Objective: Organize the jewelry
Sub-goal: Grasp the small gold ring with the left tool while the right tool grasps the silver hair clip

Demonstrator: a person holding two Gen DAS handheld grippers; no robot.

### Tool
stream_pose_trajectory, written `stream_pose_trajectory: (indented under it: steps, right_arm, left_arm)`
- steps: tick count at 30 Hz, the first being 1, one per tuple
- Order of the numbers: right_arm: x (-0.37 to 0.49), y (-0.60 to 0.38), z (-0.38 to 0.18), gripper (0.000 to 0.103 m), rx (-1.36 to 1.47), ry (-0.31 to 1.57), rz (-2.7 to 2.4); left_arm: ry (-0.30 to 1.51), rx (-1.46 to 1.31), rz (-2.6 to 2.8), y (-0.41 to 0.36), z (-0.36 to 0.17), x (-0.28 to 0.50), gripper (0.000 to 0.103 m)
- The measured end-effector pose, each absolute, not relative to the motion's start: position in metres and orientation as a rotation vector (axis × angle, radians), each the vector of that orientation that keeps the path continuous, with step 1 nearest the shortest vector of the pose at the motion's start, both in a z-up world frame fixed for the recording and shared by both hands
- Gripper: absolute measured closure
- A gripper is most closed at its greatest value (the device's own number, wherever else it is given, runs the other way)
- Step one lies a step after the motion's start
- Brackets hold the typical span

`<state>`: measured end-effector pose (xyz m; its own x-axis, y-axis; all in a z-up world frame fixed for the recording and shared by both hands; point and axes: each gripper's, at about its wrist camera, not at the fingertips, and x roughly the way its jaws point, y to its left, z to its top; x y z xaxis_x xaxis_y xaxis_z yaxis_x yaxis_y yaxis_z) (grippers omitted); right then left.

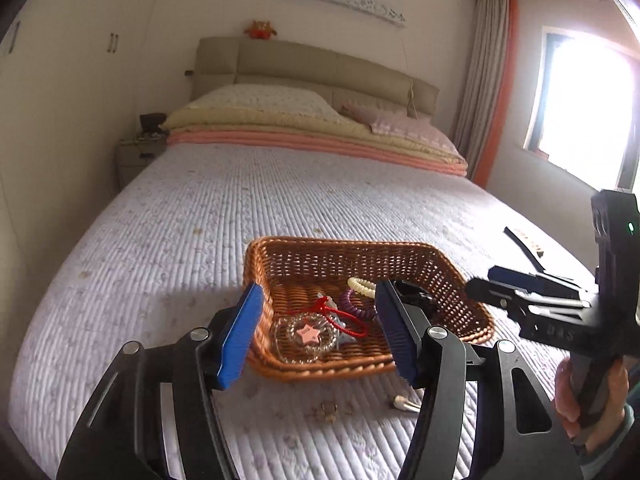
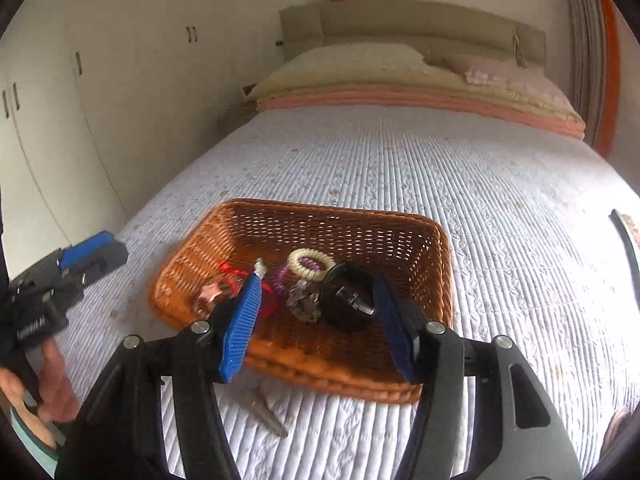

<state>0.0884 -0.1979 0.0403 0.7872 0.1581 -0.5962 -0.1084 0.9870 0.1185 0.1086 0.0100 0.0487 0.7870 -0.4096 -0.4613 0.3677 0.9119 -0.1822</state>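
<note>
A brown wicker basket [image 1: 452, 280] [image 2: 436, 264] sits on the bed. It holds a clear coil bracelet with a pink star [image 1: 306, 336], a red cord [image 1: 344, 316], a purple coil [image 1: 354, 306], a cream coil [image 2: 310, 264], a crystal piece [image 2: 302, 300] and a black item [image 2: 346, 300]. My left gripper [image 1: 320, 324] is open above the basket's near left part. My right gripper [image 2: 316, 312] is open above its near edge, empty. Small gold earrings [image 1: 328, 410] and a white piece [image 1: 402, 404] lie on the quilt in front of the basket. A silver hair clip [image 2: 266, 412] lies there too.
The white quilted bedspread [image 1: 240, 220] covers the bed. Folded yellow and pink blankets [image 1: 320, 136] and pillows lie at the headboard. A black headband [image 2: 626, 240] lies on the quilt to the right. A nightstand [image 1: 138, 156] stands at the far left, a window on the right.
</note>
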Motion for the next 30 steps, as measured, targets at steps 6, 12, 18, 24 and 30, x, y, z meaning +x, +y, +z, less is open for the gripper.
stream_pose_trajectory:
  steps: [6, 12, 18, 24, 30]
  right_arm:
    - [0.035, -0.172, 0.028, 0.048, 0.029, 0.621, 0.17]
    - [0.028, -0.159, -0.011, 0.048, 0.025, 0.701, 0.172]
    - [0.044, -0.152, -0.045, 0.062, 0.021, 0.796, 0.16]
    - [0.062, -0.146, -0.066, 0.066, 0.052, 0.868, 0.197]
    - [0.079, -0.135, -0.074, 0.079, 0.008, 0.905, 0.209]
  left_arm:
    - [0.519, -0.117, -0.404, 0.03, 0.04, 0.073, 0.046]
    - [0.593, -0.106, -0.411, 0.035, 0.008, 0.064, 0.048]
    - [0.697, -0.098, -0.428, 0.032, -0.025, 0.073, 0.062]
    - [0.811, -0.05, -0.464, 0.017, -0.053, 0.087, 0.069]
    - [0.855, -0.017, -0.485, 0.004, -0.058, 0.099, 0.069]
